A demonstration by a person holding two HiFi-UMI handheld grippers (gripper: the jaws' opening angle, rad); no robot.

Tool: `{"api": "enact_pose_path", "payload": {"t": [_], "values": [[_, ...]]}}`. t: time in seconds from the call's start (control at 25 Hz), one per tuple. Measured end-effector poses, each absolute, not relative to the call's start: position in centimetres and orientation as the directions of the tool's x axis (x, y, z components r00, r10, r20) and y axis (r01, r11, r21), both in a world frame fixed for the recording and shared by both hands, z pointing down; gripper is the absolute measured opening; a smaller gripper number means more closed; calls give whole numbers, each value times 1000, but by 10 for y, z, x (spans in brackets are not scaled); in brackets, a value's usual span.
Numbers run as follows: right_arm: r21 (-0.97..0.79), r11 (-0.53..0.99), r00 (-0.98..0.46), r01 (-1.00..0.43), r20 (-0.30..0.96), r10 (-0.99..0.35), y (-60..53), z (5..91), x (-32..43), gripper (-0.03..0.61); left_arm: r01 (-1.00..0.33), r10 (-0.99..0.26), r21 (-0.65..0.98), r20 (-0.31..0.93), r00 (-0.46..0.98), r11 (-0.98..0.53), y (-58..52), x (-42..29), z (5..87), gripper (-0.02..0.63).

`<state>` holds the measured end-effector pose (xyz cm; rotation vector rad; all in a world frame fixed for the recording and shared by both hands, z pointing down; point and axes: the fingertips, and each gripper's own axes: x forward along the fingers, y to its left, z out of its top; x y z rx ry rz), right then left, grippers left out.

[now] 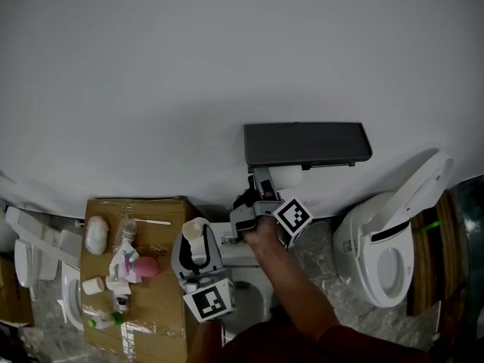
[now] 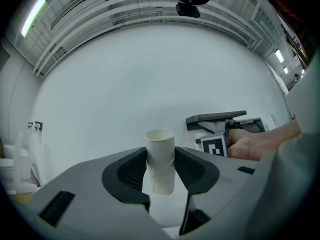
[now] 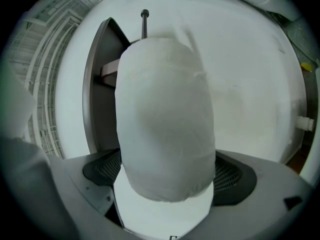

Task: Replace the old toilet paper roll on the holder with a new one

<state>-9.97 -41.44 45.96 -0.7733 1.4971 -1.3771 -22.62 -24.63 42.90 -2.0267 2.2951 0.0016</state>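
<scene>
The left gripper (image 2: 160, 170) points level, and its jaws are closed partway on a bare beige cardboard toilet-roll tube (image 2: 160, 156). The tube stands upright with both ribbed pads pressed against its sides and its open top rising above them. In the head view this gripper sits low in the middle, well short of the plain white wall (image 1: 227, 66). The right gripper (image 3: 167, 179) is further forward, with its black-and-white marker cube (image 1: 293, 216) just below the dark grey lidded paper holder (image 1: 306, 144) fixed to the wall. Its jaws stand spread wide, and a full white toilet paper roll (image 3: 165, 114) fills the gap between them. The pads lie right at the roll's flanks and do not dent it. In the right gripper view the roll sits against the underside of the grey holder lid, and a thin dark metal rod (image 3: 144, 21) pokes out beyond the roll's far end. Whether the roll is threaded on that rod cannot be made out. The person's right hand (image 1: 263, 237) grips the gripper body behind the cube. To the left stands a brown cardboard box (image 1: 162, 331) carrying small white and pink items. To the right is a white toilet (image 1: 355, 259) with its seat and lid raised.
</scene>
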Motion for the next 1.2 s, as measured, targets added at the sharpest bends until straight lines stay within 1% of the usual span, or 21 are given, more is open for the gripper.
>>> {"api": "enact_pose_path", "payload": {"t": [0.12,0.36,0.48,0.72,1.0,1.12,1.16,1.2], "values": [[-976,166,-410,142,-211,-887,-410,461,-115,517,-987,-988,-76,-67,-137,142,-244,-233,426,190],[-974,160,-480,161,-218,-850,-396,465,-143,517,-981,-982,-67,-72,-176,180,-237,-249,419,192],[-978,149,-494,144,-202,-846,-387,471,-142,517,-980,-980,-67,-76,-183,188,-235,-251,418,190],[-972,174,-528,158,-232,-817,-371,470,-140,514,-981,-981,-67,-87,-174,180,-235,-248,416,190],[-970,197,-561,138,-241,-792,-349,474,-134,508,-982,-980,-64,-98,-171,177,-230,-242,407,190],[-973,193,-566,122,-229,-792,-343,477,-131,492,-983,-980,-64,-104,-168,175,-228,-239,404,190],[-975,189,-562,119,-223,-797,-342,478,-129,471,-983,-981,-66,-107,-164,172,-227,-238,404,190],[-977,182,-555,114,-215,-804,-341,479,-126,430,-983,-981,-66,-109,-162,170,-227,-237,403,190]]}}
